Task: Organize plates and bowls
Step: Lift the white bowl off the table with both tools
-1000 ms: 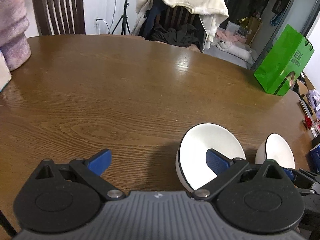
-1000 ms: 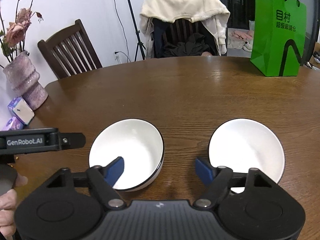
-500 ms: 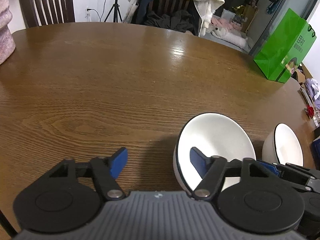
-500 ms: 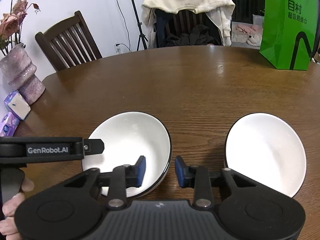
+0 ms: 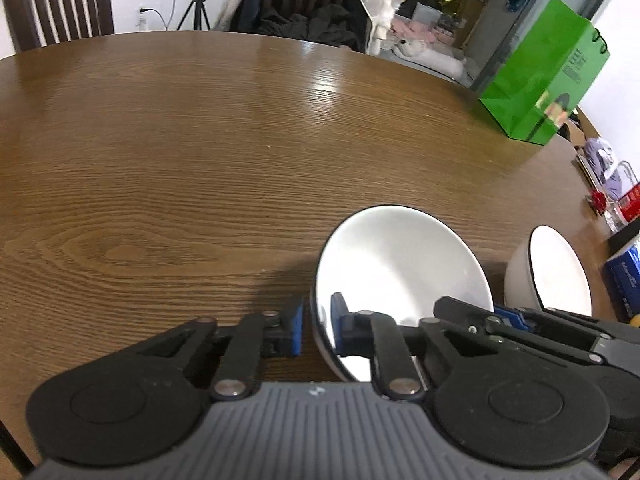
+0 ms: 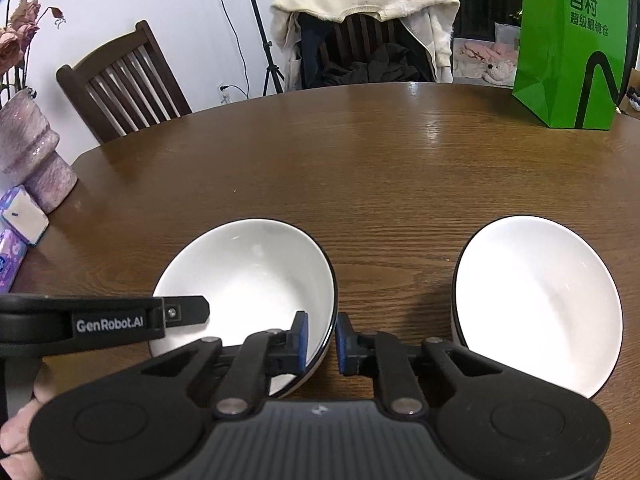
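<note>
Two white bowls with black rims stand side by side on the brown wooden table (image 5: 200,140). My left gripper (image 5: 316,328) is shut on the left rim of the nearer bowl (image 5: 400,264), one blue pad outside the wall and one inside. My right gripper (image 6: 322,338) straddles the right rim of that same bowl (image 6: 248,272); its jaws are closing, with the pads against the wall on both sides. The second bowl (image 6: 536,300) sits apart to the right, untouched, and shows in the left wrist view as well (image 5: 560,276).
A green paper bag (image 6: 572,40) stands at the table's far right. A pink vase (image 6: 32,152) and tissue packs (image 6: 22,216) sit at the left edge. A blue box (image 5: 624,276) lies right of the bowls. Chairs stand behind the table.
Both grippers sank toward the nearer bowl. Their jaws went from wide open to closed over its rim, the left on the left side and the right on the right side.
</note>
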Demonstrator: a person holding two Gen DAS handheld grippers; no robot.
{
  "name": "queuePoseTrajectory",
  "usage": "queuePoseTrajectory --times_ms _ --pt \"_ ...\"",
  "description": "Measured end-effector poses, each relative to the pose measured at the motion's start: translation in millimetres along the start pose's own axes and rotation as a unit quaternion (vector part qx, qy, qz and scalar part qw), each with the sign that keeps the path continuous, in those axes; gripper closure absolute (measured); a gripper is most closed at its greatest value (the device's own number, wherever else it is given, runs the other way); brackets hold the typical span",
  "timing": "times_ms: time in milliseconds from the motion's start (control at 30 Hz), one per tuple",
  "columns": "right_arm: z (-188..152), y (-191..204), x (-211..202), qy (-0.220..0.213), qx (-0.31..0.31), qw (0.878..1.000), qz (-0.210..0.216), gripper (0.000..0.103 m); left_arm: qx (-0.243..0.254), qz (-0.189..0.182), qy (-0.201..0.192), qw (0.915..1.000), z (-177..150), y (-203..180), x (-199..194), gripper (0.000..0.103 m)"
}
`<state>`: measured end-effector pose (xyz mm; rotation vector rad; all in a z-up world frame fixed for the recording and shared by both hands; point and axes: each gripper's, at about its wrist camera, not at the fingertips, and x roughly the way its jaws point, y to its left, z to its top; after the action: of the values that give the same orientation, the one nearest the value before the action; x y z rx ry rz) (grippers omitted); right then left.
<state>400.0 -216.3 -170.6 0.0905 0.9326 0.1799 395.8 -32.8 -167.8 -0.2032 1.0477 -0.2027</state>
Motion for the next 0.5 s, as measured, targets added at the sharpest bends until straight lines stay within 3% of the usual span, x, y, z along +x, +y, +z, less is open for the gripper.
queuePoseTrajectory --times_ms 500 --pt "-4 8 -4 -0.006 -0.005 1.000 -0.018 0.092 -0.010 0.007 0.002 0.9999 0 -4 1 0.091"
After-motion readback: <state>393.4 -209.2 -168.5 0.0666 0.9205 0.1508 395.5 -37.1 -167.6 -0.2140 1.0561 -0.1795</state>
